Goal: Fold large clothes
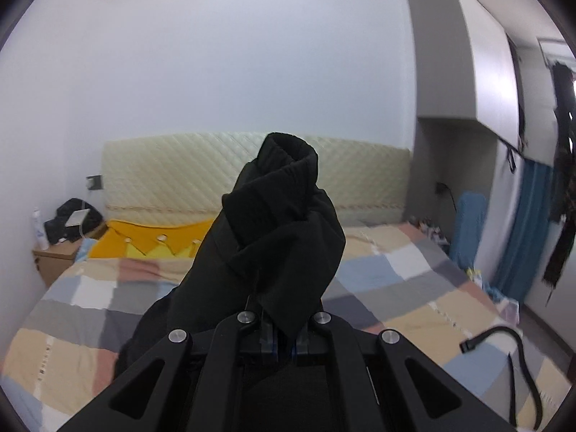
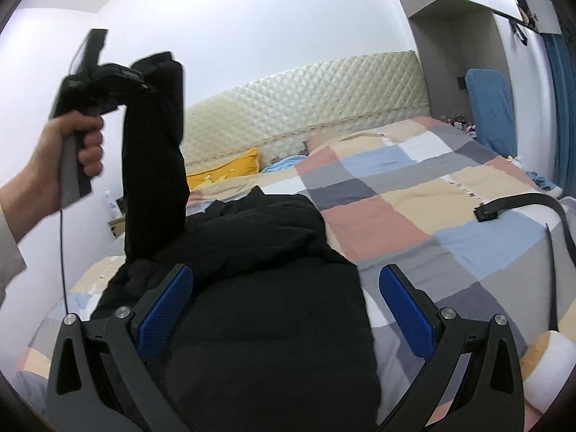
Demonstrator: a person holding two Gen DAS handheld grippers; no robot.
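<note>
Two grippers: our left gripper point(image 1: 279, 338) is clamped on the jacket point(image 2: 273, 309) sleeve point(image 2: 154, 151), hanging vertical below its fingers. Right gripper point(image 2: 286, 309) gapes wide, empty, jacket body on bed point(image 2: 414, 194) directly under and ahead, so it's nearer.

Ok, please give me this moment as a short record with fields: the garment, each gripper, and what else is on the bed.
garment: black jacket, body lying on the bed, one sleeve lifted up
left gripper: shut on the sleeve near its cuff
right gripper: open, above the jacket body, holding nothing
surface: bed with checked quilt
other things on bed: yellow pillow by the headboard; black strap near the right edge
</note>
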